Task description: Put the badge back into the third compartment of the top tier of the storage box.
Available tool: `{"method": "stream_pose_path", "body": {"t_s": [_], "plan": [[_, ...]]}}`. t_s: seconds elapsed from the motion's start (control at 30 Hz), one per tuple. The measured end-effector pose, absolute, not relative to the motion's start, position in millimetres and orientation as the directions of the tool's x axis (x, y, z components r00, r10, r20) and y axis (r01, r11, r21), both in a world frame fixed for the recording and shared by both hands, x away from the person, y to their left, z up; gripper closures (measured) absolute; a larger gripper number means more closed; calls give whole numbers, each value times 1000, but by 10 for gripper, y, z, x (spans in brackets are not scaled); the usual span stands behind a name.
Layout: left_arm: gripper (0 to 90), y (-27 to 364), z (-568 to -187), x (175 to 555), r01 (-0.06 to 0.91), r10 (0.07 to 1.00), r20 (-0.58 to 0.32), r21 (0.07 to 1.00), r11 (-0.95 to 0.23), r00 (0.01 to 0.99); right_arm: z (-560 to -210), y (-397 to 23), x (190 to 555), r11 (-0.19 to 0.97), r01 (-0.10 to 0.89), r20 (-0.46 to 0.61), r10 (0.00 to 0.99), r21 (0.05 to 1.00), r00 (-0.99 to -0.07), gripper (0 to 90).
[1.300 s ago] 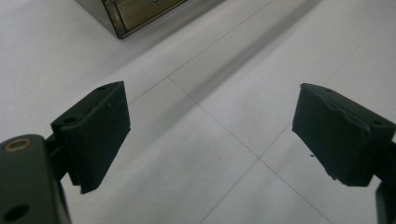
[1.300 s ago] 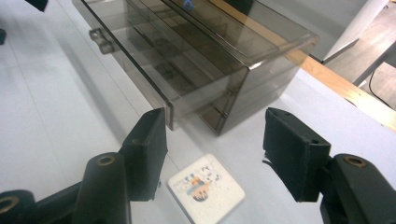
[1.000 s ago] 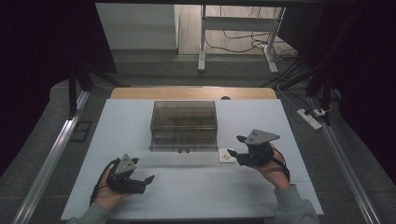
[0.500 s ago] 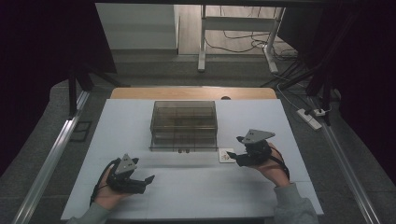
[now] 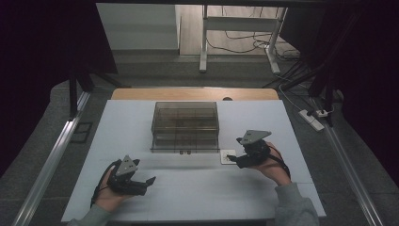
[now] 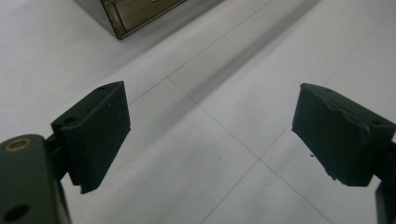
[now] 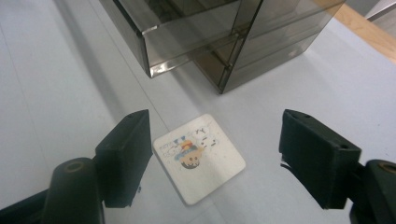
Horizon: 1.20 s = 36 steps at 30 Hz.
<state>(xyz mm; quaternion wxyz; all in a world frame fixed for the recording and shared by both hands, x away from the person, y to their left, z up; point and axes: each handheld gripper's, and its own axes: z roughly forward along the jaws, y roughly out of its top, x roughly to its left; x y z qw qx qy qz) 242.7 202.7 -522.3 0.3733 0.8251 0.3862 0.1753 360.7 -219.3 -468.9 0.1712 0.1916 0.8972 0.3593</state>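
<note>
Right gripper view showed us our right gripper (image 7: 212, 154), jaws just widened, straddling a printed card (image 7: 200, 157) flat on the tabletop (image 7: 46, 93) before the smoky drawer box (image 7: 224, 42), contents unreadable. Our left gripper (image 6: 210, 135) gaped over bare tabletop.

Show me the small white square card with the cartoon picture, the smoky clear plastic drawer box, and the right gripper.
White square cartoon card (image 7: 198, 157), right gripper view, printed face.
Smoky clear plastic drawer box (image 5: 185, 123), high view, top panel.
Right gripper (image 7: 215, 161), right gripper view, midway between its open fingertips.
</note>
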Motion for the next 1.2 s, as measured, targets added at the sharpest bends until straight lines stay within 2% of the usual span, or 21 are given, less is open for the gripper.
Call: {"method": "stream_pose_path", "body": {"t_s": [0.9,1.2], "plan": [[113,2048,-5226,2424,516,772,-12,750,-414,636,-4881,-2032,3890,793,192,-136,326,578,-935,199],[114,2039,-5235,2429,516,771,-8,747,-419,637,-4947,-1995,3936,807,179,-121,294,562,-948,195]]}}
